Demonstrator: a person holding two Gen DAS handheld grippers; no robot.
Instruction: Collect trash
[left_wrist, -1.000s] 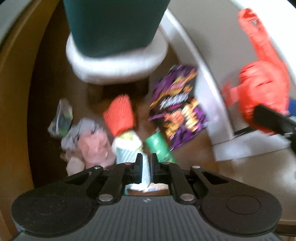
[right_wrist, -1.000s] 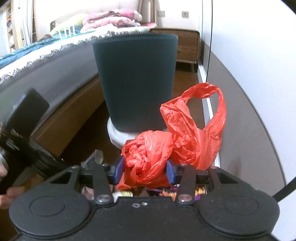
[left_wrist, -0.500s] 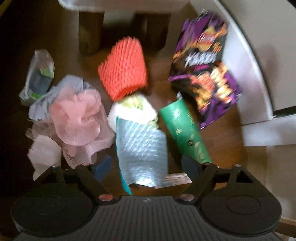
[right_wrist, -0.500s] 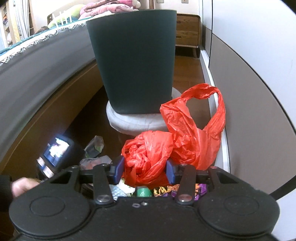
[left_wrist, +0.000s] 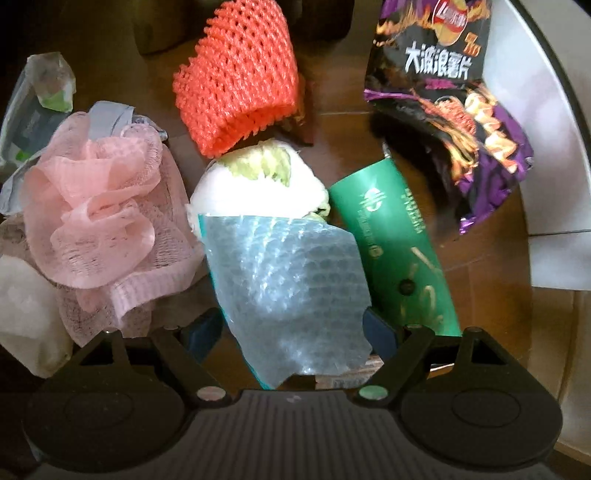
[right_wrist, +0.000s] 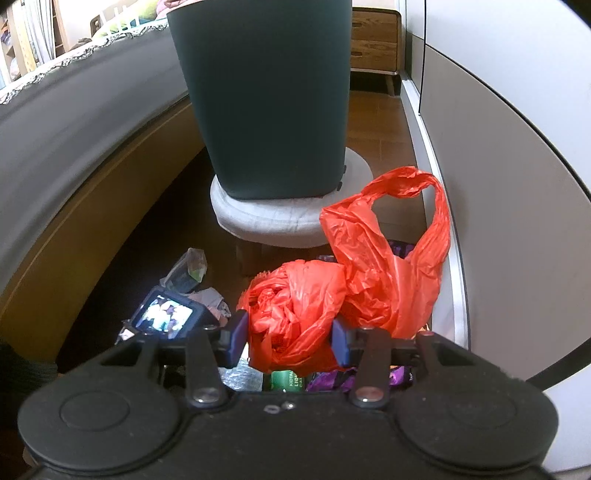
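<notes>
Trash, floor pile. Left wrist view: bubble wrap sheet (left_wrist: 291, 295) directly between wide-spread left tongs (left_wrist: 293, 332), pads not touching; long axis runs away from the tongs; green tube (left_wrist: 399, 251) just right. Right wrist view: right tongs (right_wrist: 290, 341) clamped on red plastic bag (right_wrist: 332, 299), above the pile; left hand nearer.

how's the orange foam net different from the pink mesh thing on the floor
The orange foam net is a stiff open-ended sleeve with thick, chunky cells that holds its shape; the pink mesh is thin, soft netting crumpled into loose ruffles. The orange foam net is vivid and opaque, while the pink mesh is pale and partly see-through. The orange net lies above the lettuce piece in the left wrist view, the pink mesh to its left. Both are netted packaging lying loose on the floor.
</notes>
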